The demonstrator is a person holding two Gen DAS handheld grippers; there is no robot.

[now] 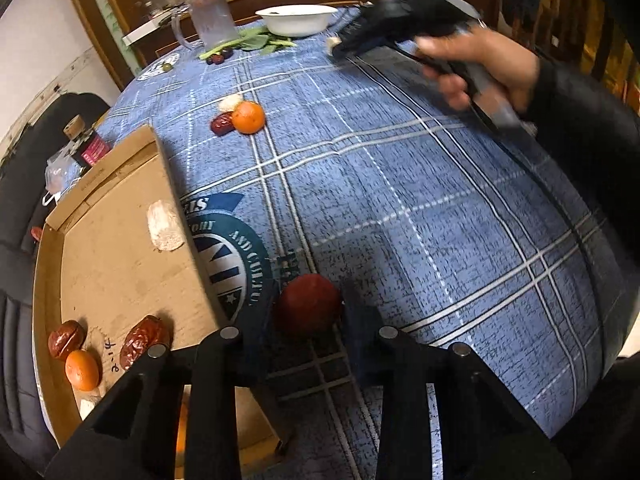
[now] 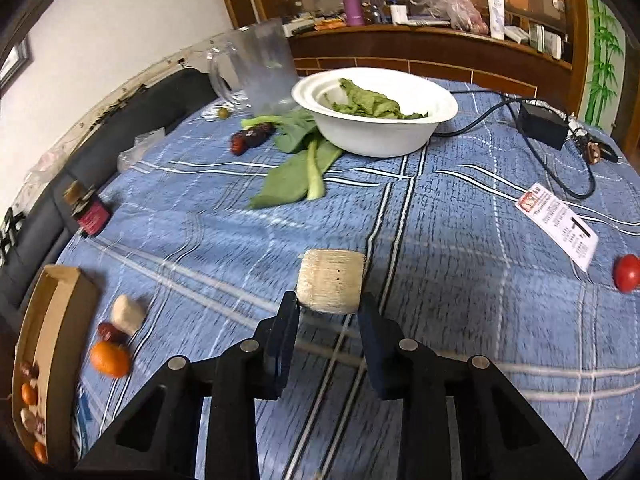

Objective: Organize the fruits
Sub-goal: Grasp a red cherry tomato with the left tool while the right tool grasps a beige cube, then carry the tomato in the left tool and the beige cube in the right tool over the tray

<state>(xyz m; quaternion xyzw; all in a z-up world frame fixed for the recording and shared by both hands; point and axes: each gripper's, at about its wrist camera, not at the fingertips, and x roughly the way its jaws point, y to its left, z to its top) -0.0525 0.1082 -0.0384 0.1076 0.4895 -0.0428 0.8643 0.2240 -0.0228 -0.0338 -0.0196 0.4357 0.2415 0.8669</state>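
Observation:
In the left wrist view my left gripper [image 1: 306,320] is shut on a red round fruit [image 1: 309,304], held above the blue checked tablecloth beside the cardboard box [image 1: 120,248]. The box holds red dates [image 1: 144,340] and a small orange [image 1: 82,370]. An orange [image 1: 249,117] and a date [image 1: 222,123] lie farther out. My right gripper [image 1: 340,44] is far off and blurred. In the right wrist view my right gripper [image 2: 330,308] is shut on a pale beige chunk [image 2: 332,282]. Another pale chunk [image 2: 127,314], a date [image 2: 110,332] and an orange [image 2: 110,359] lie near the box [image 2: 52,320].
A white bowl [image 2: 372,136] with greens, a loose leafy stalk [image 2: 304,168], a glass jug [image 2: 264,68], a black adapter with cable [image 2: 544,120], a paper card [image 2: 558,226] and a red fruit [image 2: 627,273] are on the table. A small bottle [image 2: 86,208] stands at the left edge.

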